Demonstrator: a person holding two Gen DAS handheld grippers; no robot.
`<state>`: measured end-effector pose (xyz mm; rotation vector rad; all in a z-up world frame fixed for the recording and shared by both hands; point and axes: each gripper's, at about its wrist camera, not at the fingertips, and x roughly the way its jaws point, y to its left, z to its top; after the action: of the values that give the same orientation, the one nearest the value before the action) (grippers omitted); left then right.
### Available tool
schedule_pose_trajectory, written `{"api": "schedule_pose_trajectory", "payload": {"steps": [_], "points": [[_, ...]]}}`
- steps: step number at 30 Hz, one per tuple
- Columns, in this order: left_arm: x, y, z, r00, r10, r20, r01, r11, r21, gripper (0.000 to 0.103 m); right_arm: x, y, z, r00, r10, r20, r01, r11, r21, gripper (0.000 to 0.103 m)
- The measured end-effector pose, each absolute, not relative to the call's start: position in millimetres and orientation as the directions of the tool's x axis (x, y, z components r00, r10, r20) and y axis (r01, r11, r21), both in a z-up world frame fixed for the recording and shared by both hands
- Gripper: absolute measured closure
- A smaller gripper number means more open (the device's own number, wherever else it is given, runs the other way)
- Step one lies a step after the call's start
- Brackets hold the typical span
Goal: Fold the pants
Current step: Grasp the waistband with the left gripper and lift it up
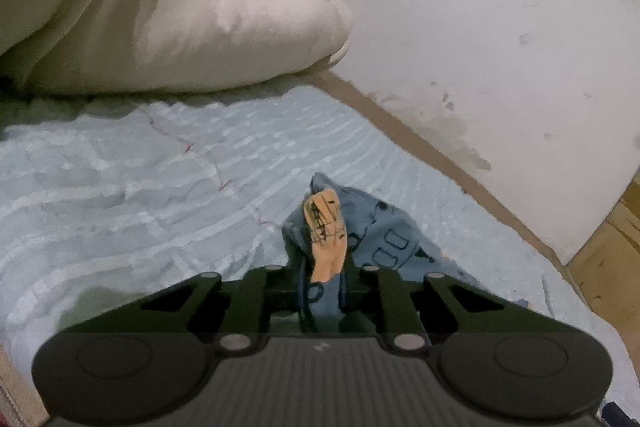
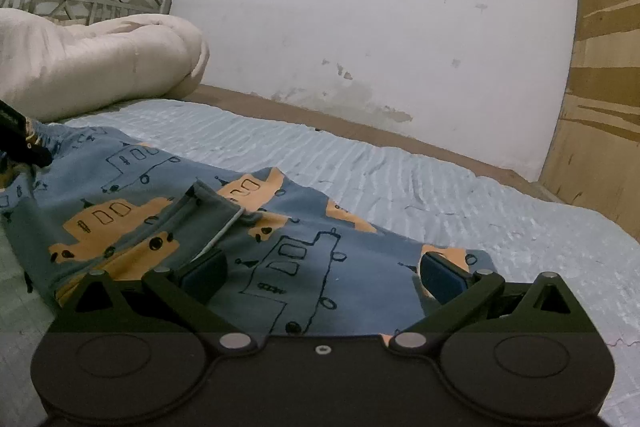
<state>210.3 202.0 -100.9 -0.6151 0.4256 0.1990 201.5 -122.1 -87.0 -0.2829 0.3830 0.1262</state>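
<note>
**Dim, soft indoor light with heavy fisheye curvature**

Both views are dimly and evenly lit, with no glare and no hard shadows. The wall (image 2: 360,7) is the brightest area, at 12 to 2 o'clock. Fisheye bending curves straight edges, and black vignette fills the corners. Detail is soft and smeared throughout. The dark gripper bodies at 6 o'clock are underexposed, nearly featureless.

No writing, label, brand or number can be read in either view. The pants (image 2: 192,227) carry only drawn vehicle outlines in black and orange, no letters. A small pale mark at 6 o'clock on the left tool's housing is too small to make out.
</note>
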Motion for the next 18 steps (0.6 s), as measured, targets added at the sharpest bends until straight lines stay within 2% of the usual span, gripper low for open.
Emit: {"api": "schedule_pose_trajectory", "payload": {"steps": [7, 13, 18], "points": [[203, 187, -75, 0.959, 0.048, -0.279, -0.18, 0.863, -0.473, 0.09, 199, -129, -79, 0.918, 0.107, -0.382, -0.194, 0.961, -0.195, 0.001], [200, 155, -45, 0.977, -0.009, -0.212, -0.074, 0.922, -0.379, 0.09, 187, -132, -67, 0.924, 0.112, -0.365, -0.196, 0.959, -0.203, 0.001], [198, 111, -9, 0.983, -0.097, -0.155, 0.055, 0.966, -0.253, 0.09, 171, -152, -52, 0.941, 0.086, -0.329, -0.164, 0.962, -0.217, 0.001]]}}
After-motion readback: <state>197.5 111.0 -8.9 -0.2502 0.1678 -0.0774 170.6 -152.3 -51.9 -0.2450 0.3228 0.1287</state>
